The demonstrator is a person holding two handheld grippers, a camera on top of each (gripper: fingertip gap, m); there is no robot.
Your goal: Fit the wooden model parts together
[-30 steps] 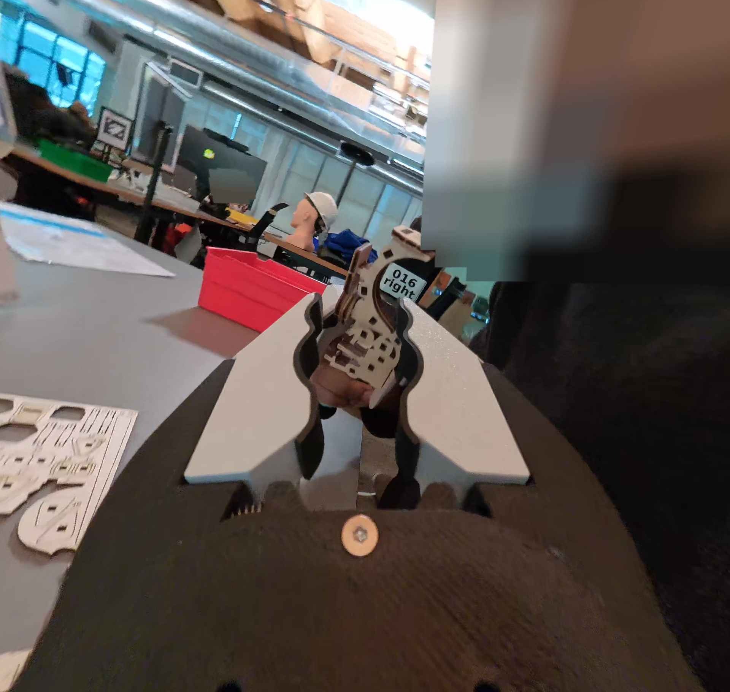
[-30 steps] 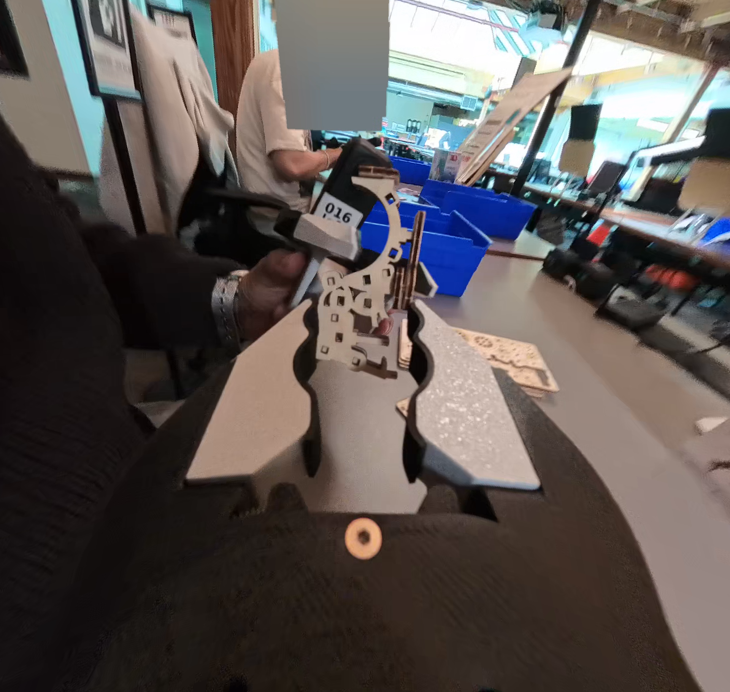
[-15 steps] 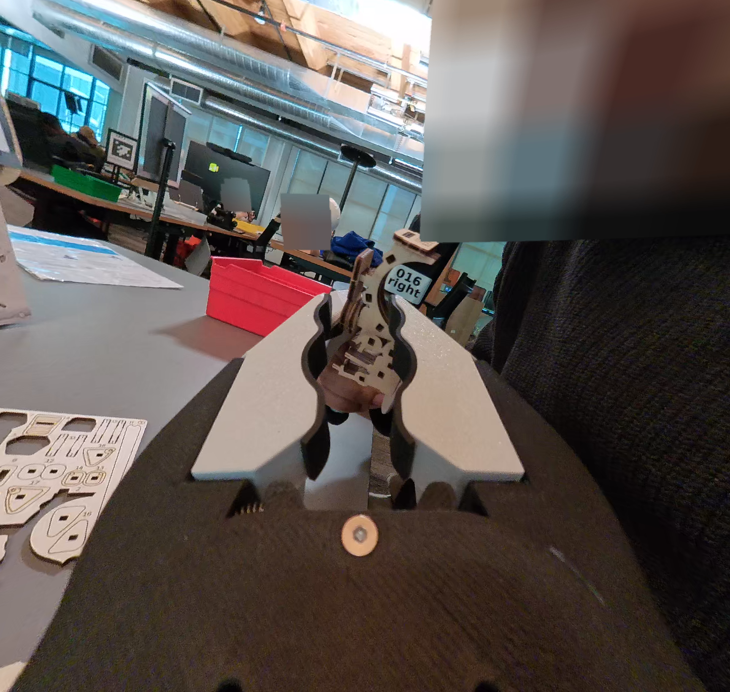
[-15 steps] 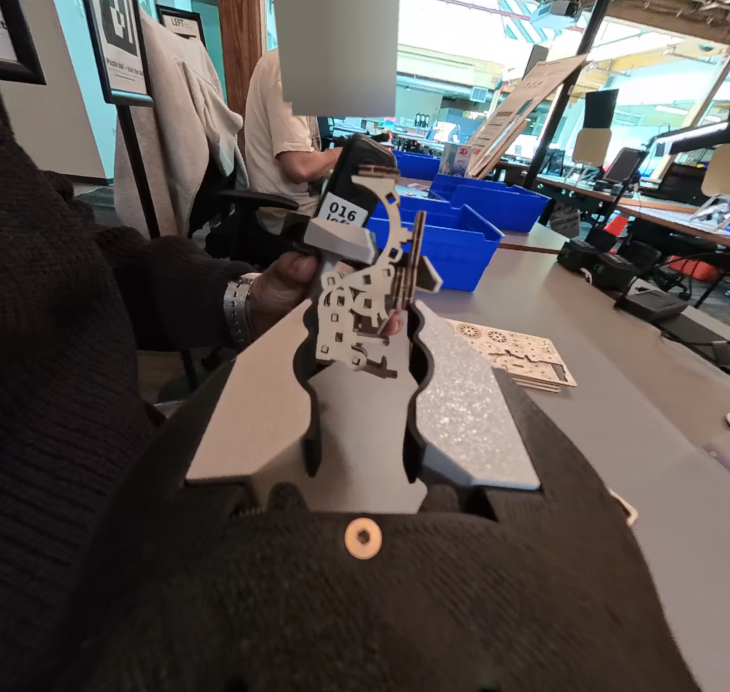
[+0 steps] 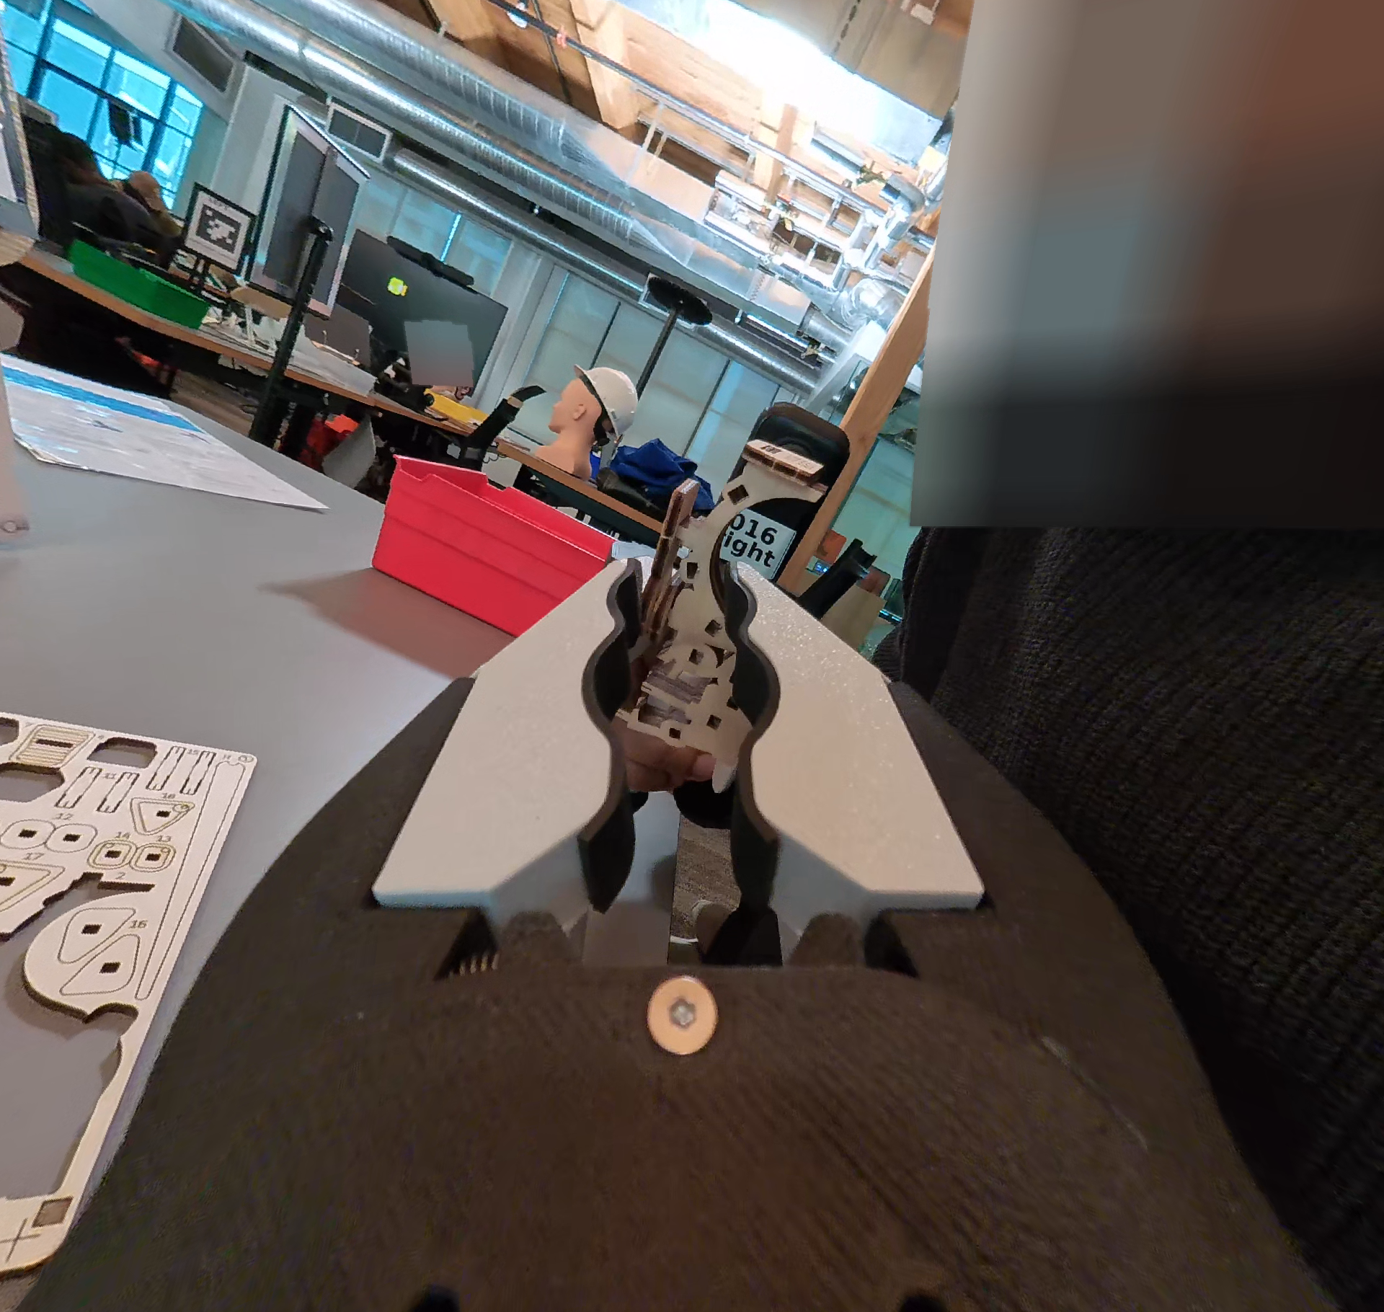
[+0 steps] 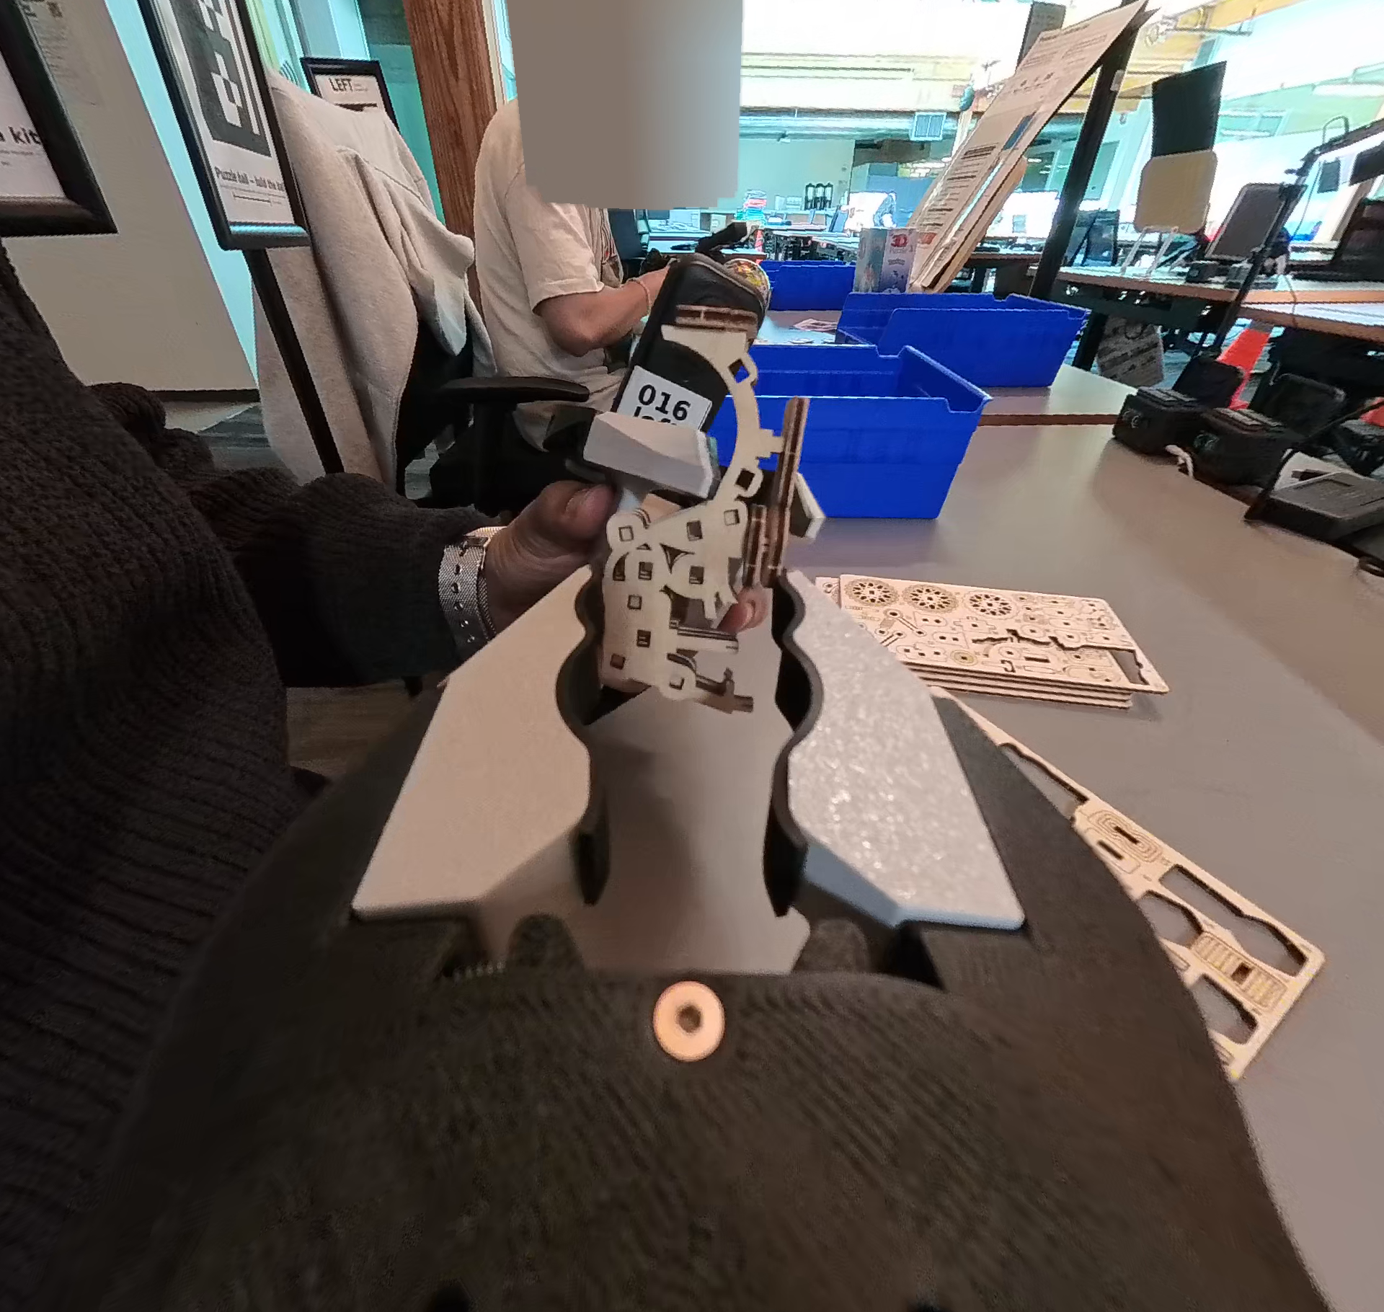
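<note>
A pale wooden model [image 5: 700, 647] of slotted, cut-out plates with a curved neck is held upright in the air between both grippers. My left gripper [image 5: 678, 602] is shut on the model's lower part, its fingers pinching the plates from both sides. In the right wrist view the model [image 6: 674, 602] stands between the tips of my right gripper [image 6: 681, 594], which is open with a wide gap on each side. The left gripper [image 6: 749, 482] shows there beyond the model, held by a hand [image 6: 539, 549] with a watch.
A red bin [image 5: 479, 549] and a wooden part sheet [image 5: 90, 864] lie on the grey table [image 5: 187, 617]. Blue bins [image 6: 846, 437], a stack of part sheets [image 6: 996, 639] and a punched-out sheet [image 6: 1198, 939] lie to the right. A person [image 6: 539, 265] sits behind. My left and right fingertips are right by each other.
The left gripper's fingers have closed in a little on the model. Both grippers have shifted slightly, and the model now reaches further between the open right fingertips.
</note>
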